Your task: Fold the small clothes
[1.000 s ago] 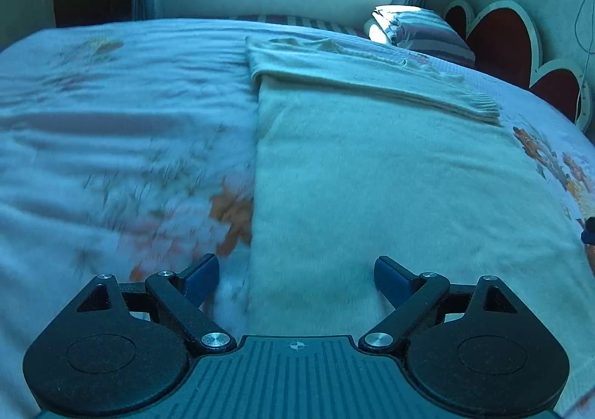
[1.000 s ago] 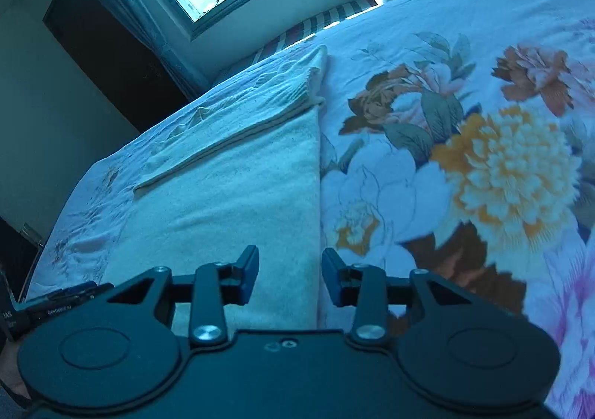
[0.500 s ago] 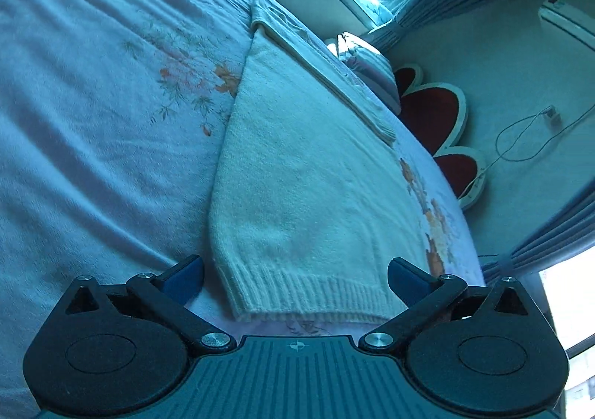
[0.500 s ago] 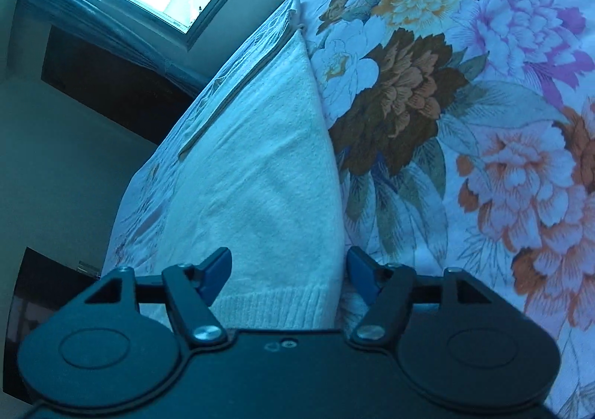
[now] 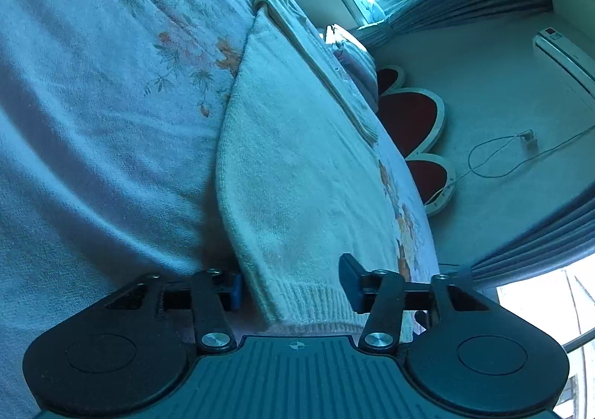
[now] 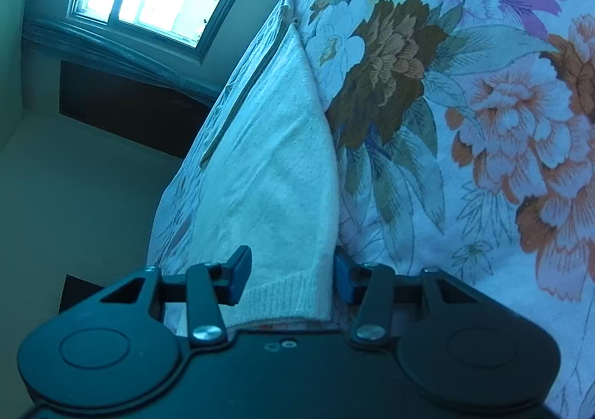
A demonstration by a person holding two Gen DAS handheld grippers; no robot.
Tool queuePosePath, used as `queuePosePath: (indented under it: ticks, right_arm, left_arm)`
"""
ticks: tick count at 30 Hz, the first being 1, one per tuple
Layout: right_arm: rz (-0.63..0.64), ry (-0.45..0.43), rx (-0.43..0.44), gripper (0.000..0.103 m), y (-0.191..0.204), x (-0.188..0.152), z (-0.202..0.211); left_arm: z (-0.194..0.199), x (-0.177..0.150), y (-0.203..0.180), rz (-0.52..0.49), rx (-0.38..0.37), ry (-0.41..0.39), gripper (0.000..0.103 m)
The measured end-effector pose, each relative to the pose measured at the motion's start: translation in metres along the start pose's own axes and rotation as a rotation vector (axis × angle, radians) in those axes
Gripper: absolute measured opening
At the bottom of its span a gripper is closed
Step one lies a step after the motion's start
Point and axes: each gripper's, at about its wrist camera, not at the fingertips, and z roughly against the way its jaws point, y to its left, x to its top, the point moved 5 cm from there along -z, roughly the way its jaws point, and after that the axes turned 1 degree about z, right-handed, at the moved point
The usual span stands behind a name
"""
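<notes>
Pale knitted sweater [image 5: 297, 166] flat on flowered bedspread [image 6: 465, 114], long axis running straight away from both grippers; ribbed hem [image 5: 316, 300] between wide jaws of left gripper [image 5: 290, 287]; same for right gripper [image 6: 292, 276].

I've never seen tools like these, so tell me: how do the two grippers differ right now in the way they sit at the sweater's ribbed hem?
The left gripper straddles the hem's left corner of the white sweater, with plain pale bedspread beside it; the right gripper straddles the right corner, next to bold flower prints. The left gripper's gap looks wider than the right's. Both have open jaws with hem between their fingers, neither visibly clamped.
</notes>
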Motion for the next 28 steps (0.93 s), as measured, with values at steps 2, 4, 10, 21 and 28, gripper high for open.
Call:
queuePosePath:
  ticks: [2,4,10,21,28]
  right_arm:
    - [0.007,0.01,-0.012,0.032,0.0,-0.001,-0.004]
    - [0.007,0.026,-0.008,0.026,0.0,-0.003,-0.008]
    - [0.009,0.05,0.013,0.02,-0.001,-0.007,-0.011]
    - [0.165,-0.014,-0.044,0.006,0.031,-0.004,-0.01]
    - [0.214,-0.065,-0.041,0.006,0.055,0.005,0.001]
  left_arm:
    - [-0.002,0.0,0.004,0.04,-0.027,-0.02,0.042]
    - [-0.002,-0.001,0.007,0.055,-0.044,-0.034,0.041]
    - [0.002,-0.006,0.009,0.036,-0.035,-0.035,0.033]
    - [0.021,0.0,0.009,-0.012,-0.003,-0.102,0.004]
    - [0.036,0.022,-0.008,-0.06,-0.048,-0.142,0.004]
